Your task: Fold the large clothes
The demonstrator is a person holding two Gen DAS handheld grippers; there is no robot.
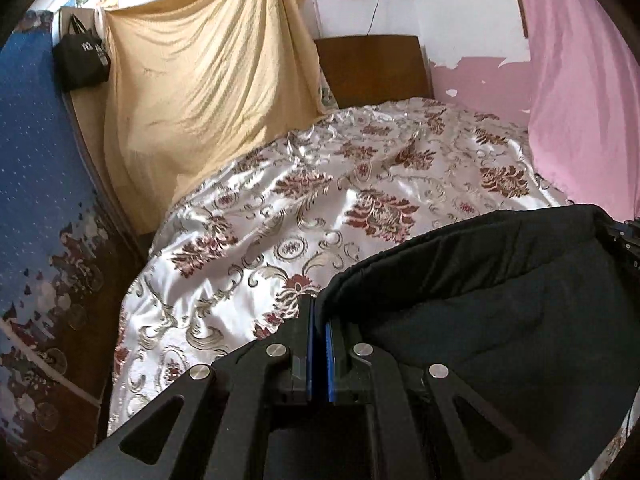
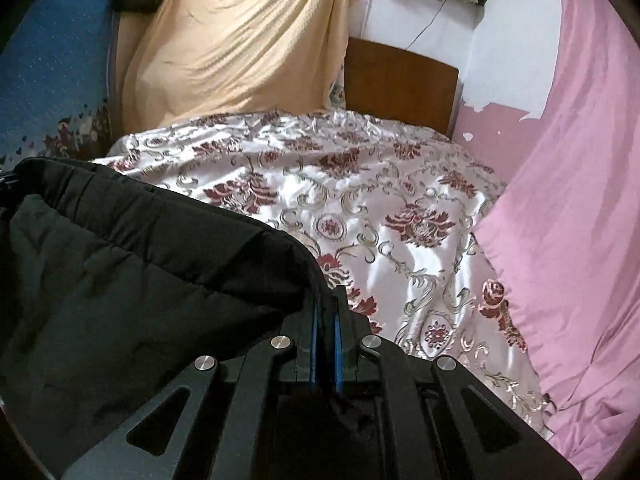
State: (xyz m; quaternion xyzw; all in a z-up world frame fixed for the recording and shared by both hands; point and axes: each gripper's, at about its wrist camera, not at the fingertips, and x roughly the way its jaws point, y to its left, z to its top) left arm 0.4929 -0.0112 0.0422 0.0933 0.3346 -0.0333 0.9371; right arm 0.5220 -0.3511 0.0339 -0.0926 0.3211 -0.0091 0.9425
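A large black padded garment (image 1: 480, 288) hangs stretched between my two grippers above the bed. In the left wrist view my left gripper (image 1: 319, 312) is shut on the garment's left edge, the cloth pinched between its blue pads. In the right wrist view the same black garment (image 2: 140, 280) fills the lower left, and my right gripper (image 2: 326, 308) is shut on its right edge. The garment's top hem runs as a taut band from one gripper to the other. A tip of the right gripper shows at the far right of the left wrist view.
The bed carries a shiny white bedspread (image 1: 280, 216) with red floral patterns. Behind it stand a brown wooden headboard (image 1: 372, 68) and a hanging beige cloth (image 1: 200, 80). A pink sheet (image 2: 580, 220) drapes along the right side. A blue patterned panel (image 1: 36, 160) and a black bag (image 1: 80, 60) are at the left.
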